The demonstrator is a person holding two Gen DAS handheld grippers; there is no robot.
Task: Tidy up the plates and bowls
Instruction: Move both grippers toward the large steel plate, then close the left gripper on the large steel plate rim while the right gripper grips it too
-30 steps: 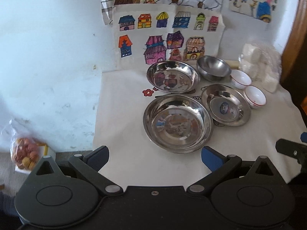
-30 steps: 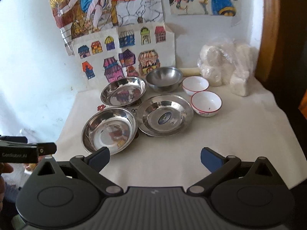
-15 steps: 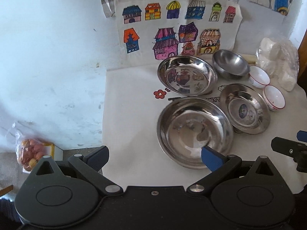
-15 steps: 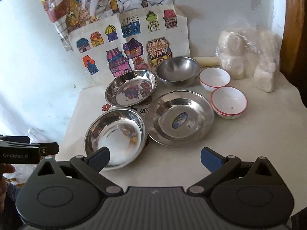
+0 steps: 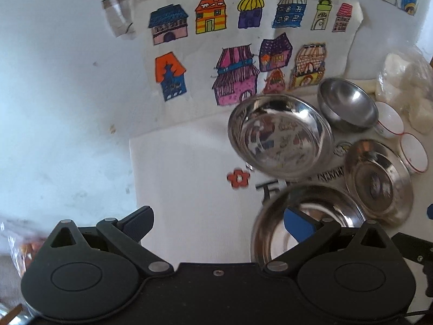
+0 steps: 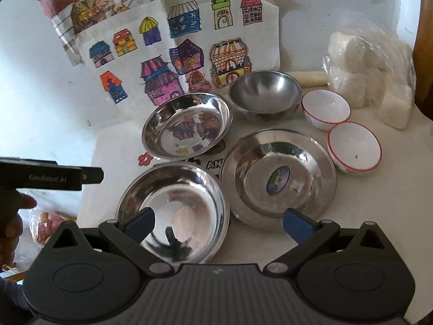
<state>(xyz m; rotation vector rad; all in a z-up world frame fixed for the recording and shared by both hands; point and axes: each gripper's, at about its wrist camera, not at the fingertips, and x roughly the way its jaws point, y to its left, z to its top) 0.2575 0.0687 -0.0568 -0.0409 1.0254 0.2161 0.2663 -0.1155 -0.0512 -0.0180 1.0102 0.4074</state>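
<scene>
Three steel plates lie on the white cloth: a near one (image 6: 173, 205) (image 5: 305, 216), a far one (image 6: 186, 124) (image 5: 278, 138), and a flat-rimmed one with a sticker (image 6: 278, 178) (image 5: 379, 181). Behind them stand a steel bowl (image 6: 265, 92) (image 5: 346, 103) and two white red-rimmed bowls (image 6: 326, 109) (image 6: 354, 146). My left gripper (image 5: 216, 224) is open and empty, its right finger over the near plate's left rim. My right gripper (image 6: 219, 222) is open and empty, over the near edges of the near plate and the sticker plate.
A wall with coloured house drawings (image 6: 184, 48) rises right behind the dishes. A plastic bag of white lumps (image 6: 370, 67) and a pale stick (image 6: 308, 77) sit at the back right. The table's left edge (image 5: 132, 168) drops off; a bag of fruit (image 6: 46, 222) lies below.
Both grippers have moved forward and lower toward the plates. The left one has shifted left, so the near plate sits under its right finger. Nothing has been grasped.
</scene>
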